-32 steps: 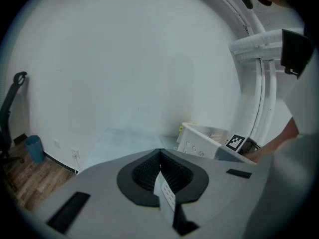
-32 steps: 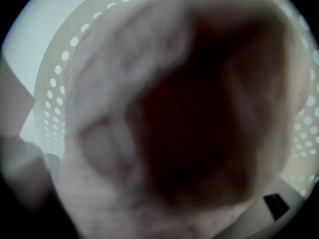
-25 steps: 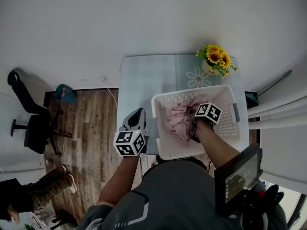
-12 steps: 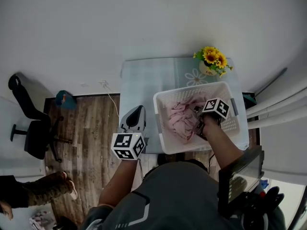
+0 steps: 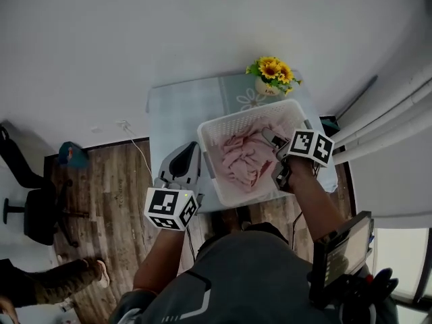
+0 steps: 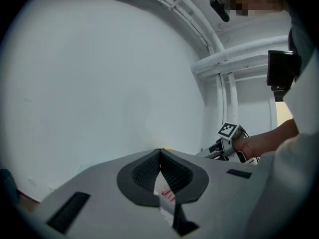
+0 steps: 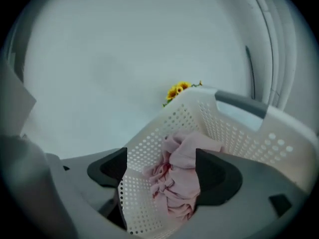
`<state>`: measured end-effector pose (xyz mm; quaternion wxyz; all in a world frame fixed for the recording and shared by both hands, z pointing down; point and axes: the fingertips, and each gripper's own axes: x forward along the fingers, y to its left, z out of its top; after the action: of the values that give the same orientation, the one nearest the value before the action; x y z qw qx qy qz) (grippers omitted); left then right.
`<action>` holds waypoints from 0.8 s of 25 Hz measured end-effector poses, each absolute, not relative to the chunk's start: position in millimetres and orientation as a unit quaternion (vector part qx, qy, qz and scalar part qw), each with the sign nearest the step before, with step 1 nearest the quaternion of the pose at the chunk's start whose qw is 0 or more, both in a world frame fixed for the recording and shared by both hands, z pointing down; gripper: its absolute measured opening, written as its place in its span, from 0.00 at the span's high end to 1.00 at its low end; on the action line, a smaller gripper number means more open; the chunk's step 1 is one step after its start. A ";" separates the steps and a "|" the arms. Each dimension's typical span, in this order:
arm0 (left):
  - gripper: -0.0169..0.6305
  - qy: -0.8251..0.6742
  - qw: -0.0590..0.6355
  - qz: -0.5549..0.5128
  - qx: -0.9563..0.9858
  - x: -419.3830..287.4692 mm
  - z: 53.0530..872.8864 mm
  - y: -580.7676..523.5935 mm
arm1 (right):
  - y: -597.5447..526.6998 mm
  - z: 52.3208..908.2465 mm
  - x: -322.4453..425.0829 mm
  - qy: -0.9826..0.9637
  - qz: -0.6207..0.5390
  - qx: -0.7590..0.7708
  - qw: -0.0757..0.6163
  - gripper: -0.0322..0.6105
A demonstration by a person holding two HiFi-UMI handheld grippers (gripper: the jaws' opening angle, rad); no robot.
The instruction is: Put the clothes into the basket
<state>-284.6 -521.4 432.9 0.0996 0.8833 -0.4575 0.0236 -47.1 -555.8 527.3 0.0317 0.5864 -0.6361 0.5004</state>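
A white perforated basket (image 5: 208, 155) stands on the table's near right part, with a pile of pink clothes (image 5: 241, 156) lying in it. My right gripper (image 5: 276, 158) hovers over the basket's near right side. Its jaws are open wide, and in the right gripper view (image 7: 162, 173) the pink clothes (image 7: 177, 185) show beyond the gap, untouched by the pads. The basket wall (image 7: 209, 116) fills that view. My left gripper (image 5: 191, 157) hangs just left of the basket, its jaws shut with nothing held (image 6: 159, 151).
A vase of sunflowers (image 5: 271, 75) stands at the table's far right corner behind the basket. The pale table (image 5: 177, 106) is bare to the left. Wooden floor (image 5: 101, 181) and an office chair (image 5: 30, 211) lie to the left. White pipes (image 5: 388, 106) run along the right wall.
My right gripper has let go of the pink clothes, opened wider and drawn back toward the basket's near right rim. The left gripper has stayed beside the basket. The head view has swung.
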 end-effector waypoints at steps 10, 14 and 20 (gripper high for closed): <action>0.96 -0.417 0.086 0.004 0.905 -253.7 399.3 -510.0 | -523.6 410.6 -56.0 -0.773 0.300 0.559 0.002 0.40; 0.96 -0.424 0.074 0.003 0.902 -241.1 387.6 -502.4 | -511.8 390.8 -51.2 -0.799 0.241 0.551 0.014 0.56; 0.96 -0.440 0.014 0.035 0.897 -215.0 370.6 -488.8 | -500.3 369.4 -36.9 -0.824 0.165 0.541 0.035 0.74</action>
<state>-215.0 -488.8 370.6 0.0139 0.8972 -0.4401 0.0350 -36.9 -500.3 369.4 0.0346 0.5407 -0.8242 0.1650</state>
